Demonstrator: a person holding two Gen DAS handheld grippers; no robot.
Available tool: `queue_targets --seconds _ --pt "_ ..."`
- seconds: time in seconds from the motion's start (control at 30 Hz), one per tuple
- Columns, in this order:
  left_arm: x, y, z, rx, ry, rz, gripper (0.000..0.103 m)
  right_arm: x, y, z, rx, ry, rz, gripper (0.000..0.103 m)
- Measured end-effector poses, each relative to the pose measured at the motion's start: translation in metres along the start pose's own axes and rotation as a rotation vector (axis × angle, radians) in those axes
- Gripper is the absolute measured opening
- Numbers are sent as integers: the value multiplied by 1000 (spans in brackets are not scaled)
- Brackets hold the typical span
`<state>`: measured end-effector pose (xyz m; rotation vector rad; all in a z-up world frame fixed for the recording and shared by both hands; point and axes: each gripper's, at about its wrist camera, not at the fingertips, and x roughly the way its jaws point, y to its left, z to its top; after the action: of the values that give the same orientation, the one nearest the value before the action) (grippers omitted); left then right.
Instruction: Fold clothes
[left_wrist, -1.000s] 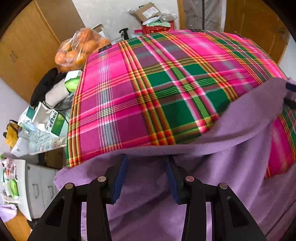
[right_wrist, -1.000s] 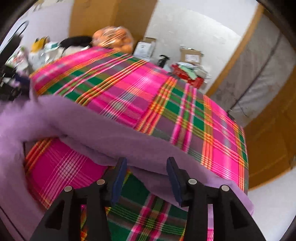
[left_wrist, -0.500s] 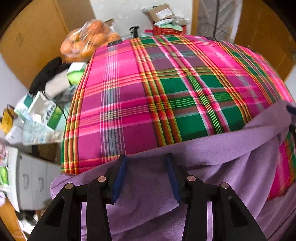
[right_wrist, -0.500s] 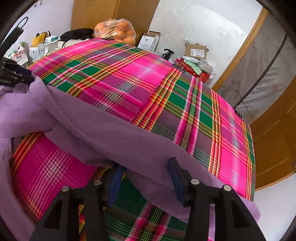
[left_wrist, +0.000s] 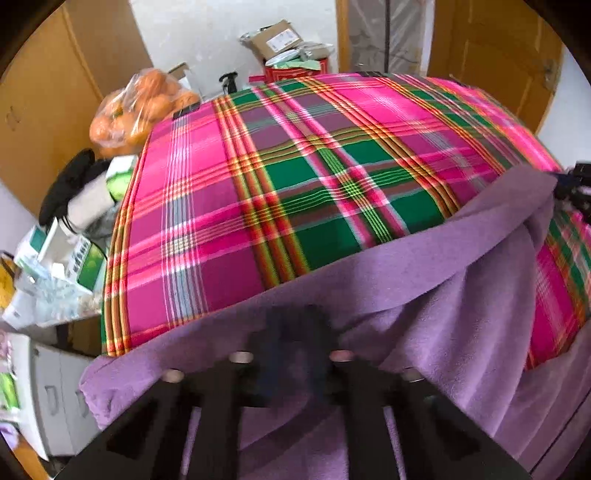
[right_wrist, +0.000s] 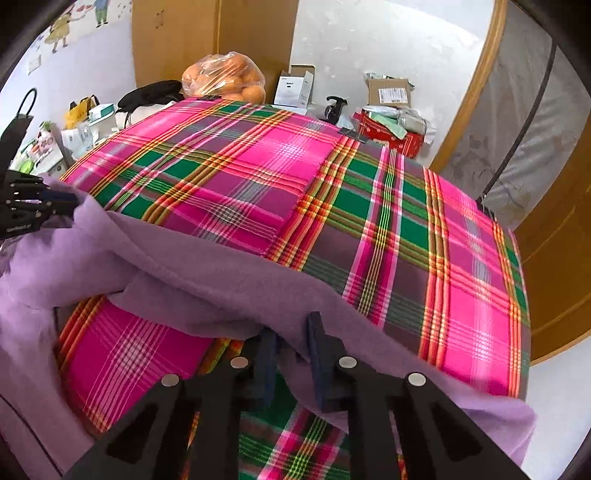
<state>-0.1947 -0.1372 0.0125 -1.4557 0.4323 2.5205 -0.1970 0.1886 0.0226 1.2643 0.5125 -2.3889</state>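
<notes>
A purple fleece garment (left_wrist: 424, 288) lies along the near edge of a table covered with a pink and green plaid cloth (left_wrist: 295, 177). My left gripper (left_wrist: 293, 343) is blurred, its jaws drawn close together on the garment's edge. My right gripper (right_wrist: 291, 350) has its jaws nearly together, pinching a fold of the purple garment (right_wrist: 207, 273). The right gripper's tip shows at the right edge of the left wrist view (left_wrist: 576, 181), and the left gripper shows at the left edge of the right wrist view (right_wrist: 26, 206). The garment's edge is stretched between them.
A bag of oranges (left_wrist: 140, 107), boxes and clutter (left_wrist: 55, 251) crowd the table's left side. A red tin and a cardboard box (left_wrist: 291, 55) stand beyond the far edge. Wooden doors (left_wrist: 491, 55) are behind. The plaid cloth (right_wrist: 295, 184) is bare beyond the garment.
Both grippers' jaws have closed from wide open onto the purple garment's edge. The garment's edge has been drawn further onto the plaid cloth.
</notes>
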Motion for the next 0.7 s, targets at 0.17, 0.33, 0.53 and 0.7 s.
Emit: queue_targets --seconds 0.17,0.33,0.53,0.7 --pt "1 2 3 -32 -13 30 1 -7 1 -2 -25 0 -3 18" --pt "2 15 1 -85 -15 48 0 -5 -1 -9 -12 6 1 27" --pt "1 21 -1 -130 -20 32 0 -14 -15 -26 32 -5 -12 33" --pt "-6 17 0 -150 -59 -69 2 -15 -32 -33 89 -13 -44 35"
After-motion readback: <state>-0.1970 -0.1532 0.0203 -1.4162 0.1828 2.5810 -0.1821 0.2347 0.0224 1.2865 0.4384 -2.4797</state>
